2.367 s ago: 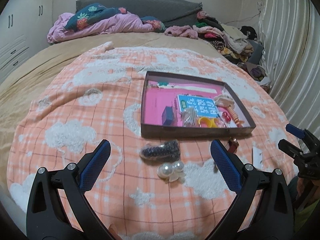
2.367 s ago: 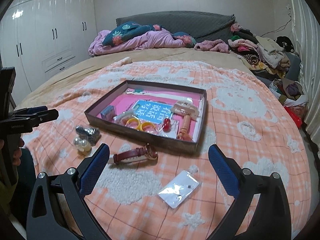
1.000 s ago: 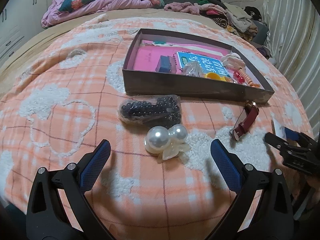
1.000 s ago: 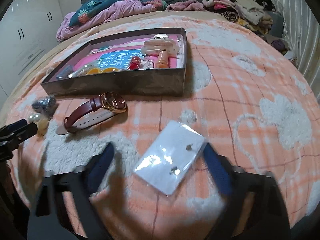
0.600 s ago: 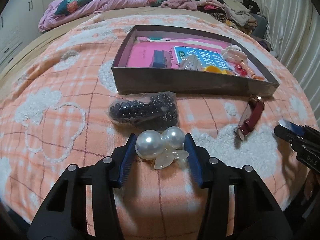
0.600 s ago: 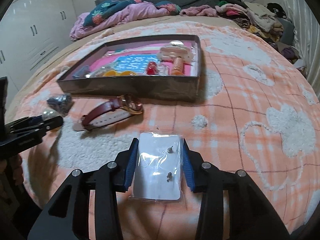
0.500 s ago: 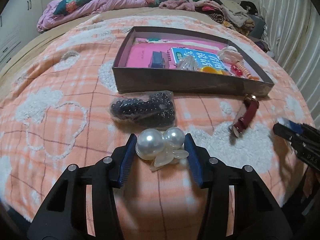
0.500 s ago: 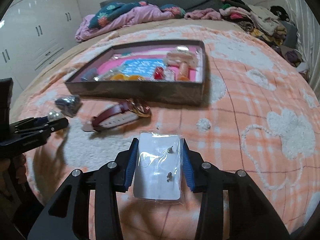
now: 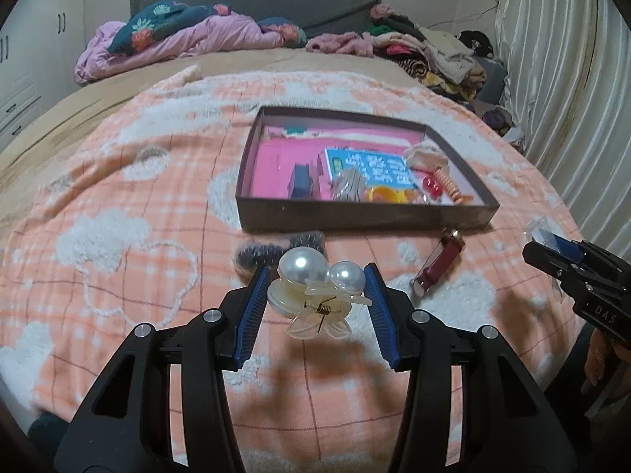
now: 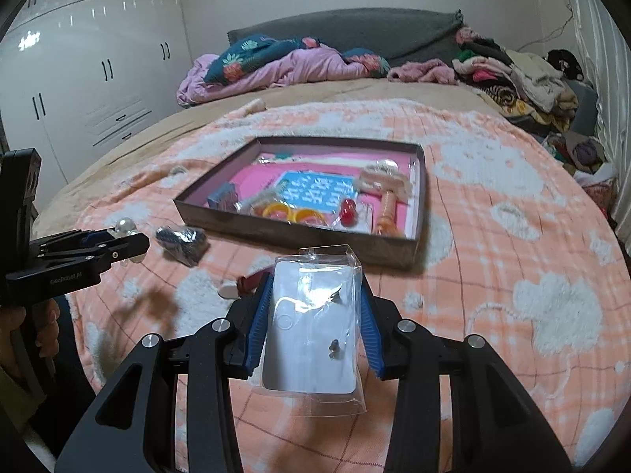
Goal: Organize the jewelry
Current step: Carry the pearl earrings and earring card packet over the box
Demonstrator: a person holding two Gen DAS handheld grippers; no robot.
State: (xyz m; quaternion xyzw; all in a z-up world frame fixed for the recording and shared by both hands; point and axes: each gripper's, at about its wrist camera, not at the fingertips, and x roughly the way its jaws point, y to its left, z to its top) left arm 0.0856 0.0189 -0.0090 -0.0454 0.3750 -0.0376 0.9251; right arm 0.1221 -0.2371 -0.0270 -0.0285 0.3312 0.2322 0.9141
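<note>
My left gripper (image 9: 317,276) is shut on a pearl hair clip (image 9: 315,293) and holds it above the orange blanket. In the right wrist view my right gripper (image 10: 313,287) is shut on a clear bag with an earring card (image 10: 313,327), also lifted off the blanket. The dark jewelry box (image 9: 355,218) with a pink lining lies ahead, holding several small items. A bag of dark beads (image 9: 276,250) and a red-strapped watch (image 9: 437,266) lie on the blanket in front of the box. The right gripper (image 9: 552,250) shows at the right edge of the left wrist view.
The orange checked blanket (image 9: 138,236) covers a bed. A heap of bedding (image 10: 276,67) lies at the headboard, piled clothes (image 10: 524,79) at the far right, a white wardrobe (image 10: 79,90) on the left. A person's hand (image 10: 23,327) holds the left gripper (image 10: 126,240).
Both grippers closed, the left on the pearl clip and the right on the earring bag, then rose off the blanket with them. The box now sits farther ahead in both views.
</note>
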